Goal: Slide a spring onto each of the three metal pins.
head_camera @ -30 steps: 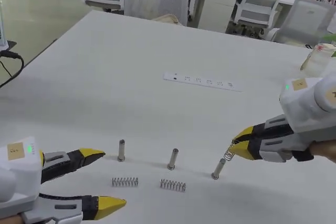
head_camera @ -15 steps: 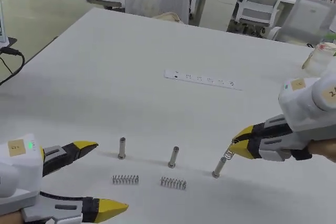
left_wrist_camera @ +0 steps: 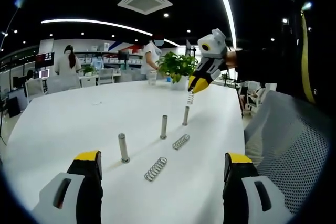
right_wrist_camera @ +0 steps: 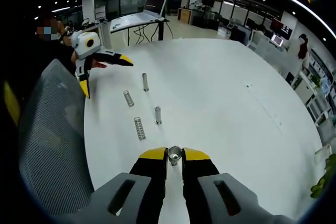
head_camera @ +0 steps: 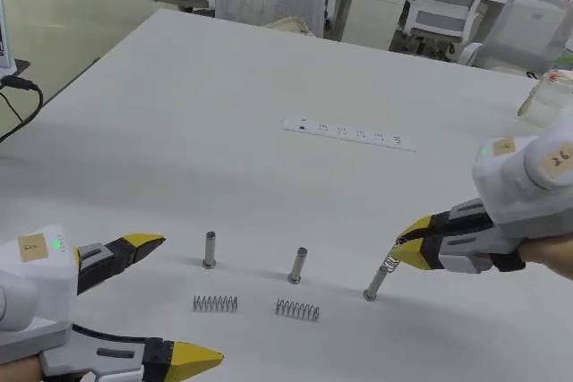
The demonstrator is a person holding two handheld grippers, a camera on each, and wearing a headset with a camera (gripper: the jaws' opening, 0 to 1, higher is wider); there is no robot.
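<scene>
Your right gripper (head_camera: 401,250) has its jaws drawn narrow, and they pinch the held spring (head_camera: 390,263) by its upper end; the spring hangs down from the yellow tips, and its lower end is at the top of the right pin (head_camera: 373,285); whether it has gone over the head of the pin or only touches it, I cannot tell. In the right gripper view you look along the jaws at a small metal ring between the two nearly closed tips. In the head view the right pin seems to lean a little, with its top toward your gripper.

Your left gripper (head_camera: 191,300) is spread wide and holds nothing; it hovers at the near left of the table (head_camera: 269,87), with one yellow tip near the left pin (head_camera: 209,250) and the other closer to you; in the left gripper view the pins and springs lie ahead, between its two jaws.

The left pin and the middle pin (head_camera: 298,266) stand upright and bare, apart from each other; the three pins make a row across the table. The left spring (head_camera: 215,303) lies flat just in front of the left pin, on your side; the middle spring (head_camera: 296,311) lies flat just in front of the middle pin; neither spring touches its pin. A white power strip (head_camera: 349,133) lies further back, well apart from the pins.
</scene>
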